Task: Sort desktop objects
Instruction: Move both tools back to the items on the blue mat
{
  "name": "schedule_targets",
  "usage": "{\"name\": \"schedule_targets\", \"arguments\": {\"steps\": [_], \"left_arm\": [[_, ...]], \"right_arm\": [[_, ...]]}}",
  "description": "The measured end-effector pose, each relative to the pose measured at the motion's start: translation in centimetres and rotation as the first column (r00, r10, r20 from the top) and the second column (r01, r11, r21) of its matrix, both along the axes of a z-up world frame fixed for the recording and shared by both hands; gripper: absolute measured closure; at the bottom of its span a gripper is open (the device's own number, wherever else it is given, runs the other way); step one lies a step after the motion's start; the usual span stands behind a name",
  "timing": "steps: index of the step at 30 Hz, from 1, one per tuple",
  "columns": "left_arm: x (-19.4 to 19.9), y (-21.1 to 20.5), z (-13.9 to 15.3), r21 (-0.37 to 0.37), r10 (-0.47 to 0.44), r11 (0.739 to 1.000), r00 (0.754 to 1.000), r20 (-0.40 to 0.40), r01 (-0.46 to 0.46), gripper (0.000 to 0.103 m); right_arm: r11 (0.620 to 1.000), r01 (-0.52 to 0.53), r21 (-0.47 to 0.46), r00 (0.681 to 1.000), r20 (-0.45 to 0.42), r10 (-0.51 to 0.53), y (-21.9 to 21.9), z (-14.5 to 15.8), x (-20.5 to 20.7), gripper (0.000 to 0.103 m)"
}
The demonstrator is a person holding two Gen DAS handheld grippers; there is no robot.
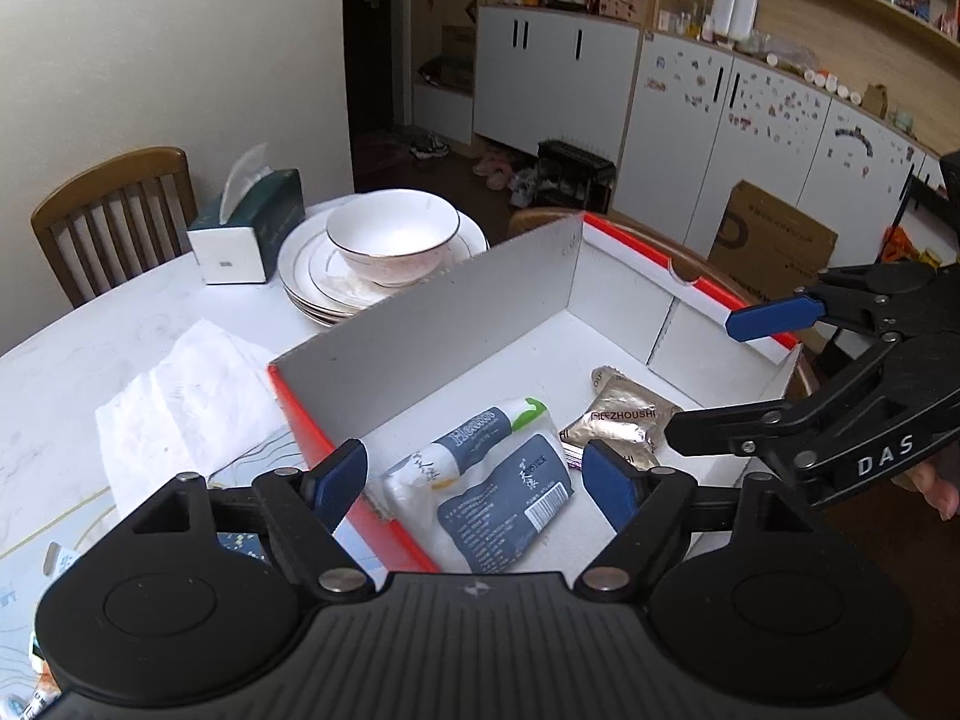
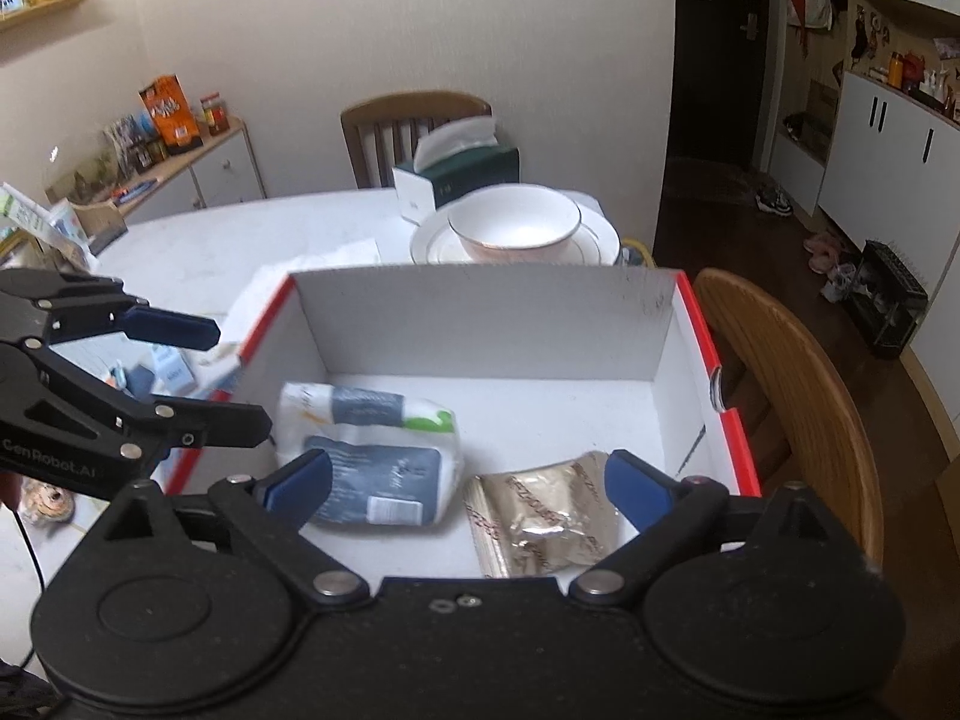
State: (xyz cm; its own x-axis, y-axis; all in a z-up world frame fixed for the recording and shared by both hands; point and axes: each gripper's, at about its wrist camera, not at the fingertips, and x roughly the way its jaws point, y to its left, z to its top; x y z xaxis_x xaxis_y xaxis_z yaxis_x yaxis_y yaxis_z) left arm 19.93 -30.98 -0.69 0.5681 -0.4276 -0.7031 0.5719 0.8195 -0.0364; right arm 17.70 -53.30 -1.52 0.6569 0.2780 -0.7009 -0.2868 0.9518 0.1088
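Both grippers w/ jaws apart, holding nothing: left gripper (image 1: 474,480) above blue-white plastic packets (image 2: 384,468) inside the red-rimmed white cardboard box (image 1: 456,312); right gripper (image 2: 468,480) over gold foil sachets (image 2: 546,516) (already boxed). Probably fetch leftovers beside the box next; approach low.

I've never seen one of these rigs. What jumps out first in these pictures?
A white box with a red rim fills the middle of the table, with blue-and-white packets and gold foil packets on its floor. Both open grippers, left and right, hover above it. Behind, a white bowl sits on stacked plates.
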Motion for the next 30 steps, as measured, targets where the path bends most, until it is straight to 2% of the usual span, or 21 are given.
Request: {"name": "schedule_targets", "arguments": {"steps": [3, 9, 13, 17, 26, 30], "left_arm": [[-0.7, 1.3, 0.5, -0.02, 0.004, 1.0, 1.0, 0.012, -0.004, 0.02], [-2.4, 4.0, 1.3, -0.045, 0.02, 0.999, 0.999, 0.044, -0.019, 0.018], [-3.5, 6.3, 1.8, -0.07, 0.024, 0.997, 0.998, 0.066, -0.019, 0.0], [-4.7, 8.6, 2.0, -0.062, 0.037, 0.998, 0.994, 0.101, -0.03, 0.0], [-7.2, 15.8, 2.1, -0.104, 0.096, 0.991, 0.989, 0.11, -0.085, 0.0], [-8.0, 19.0, 1.6, -0.092, 0.139, 0.987, 0.984, 0.112, -0.129, 0.0]], "right_arm": [[0.999, -0.007, 0.04, 1.0, 0.023, 0.006, 0.6, 0.7, -0.8, 0.001], [0.998, -0.008, 0.055, 0.998, 0.061, 0.004, 3.2, 2.0, -2.3, 0.001], [0.998, 0.005, 0.065, 0.998, 0.065, -0.009, 5.1, 2.3, -3.1, 0.001], [0.997, 0.013, 0.074, 0.998, 0.057, -0.017, 7.2, 2.1, -3.8, 0.001], [0.997, -0.005, 0.077, 0.999, 0.045, 0.001, 13.0, 1.6, -5.7, 0.001], [0.998, -0.008, 0.069, 0.999, 0.038, 0.006, 15.5, 1.3, -6.4, 0.001]]}}
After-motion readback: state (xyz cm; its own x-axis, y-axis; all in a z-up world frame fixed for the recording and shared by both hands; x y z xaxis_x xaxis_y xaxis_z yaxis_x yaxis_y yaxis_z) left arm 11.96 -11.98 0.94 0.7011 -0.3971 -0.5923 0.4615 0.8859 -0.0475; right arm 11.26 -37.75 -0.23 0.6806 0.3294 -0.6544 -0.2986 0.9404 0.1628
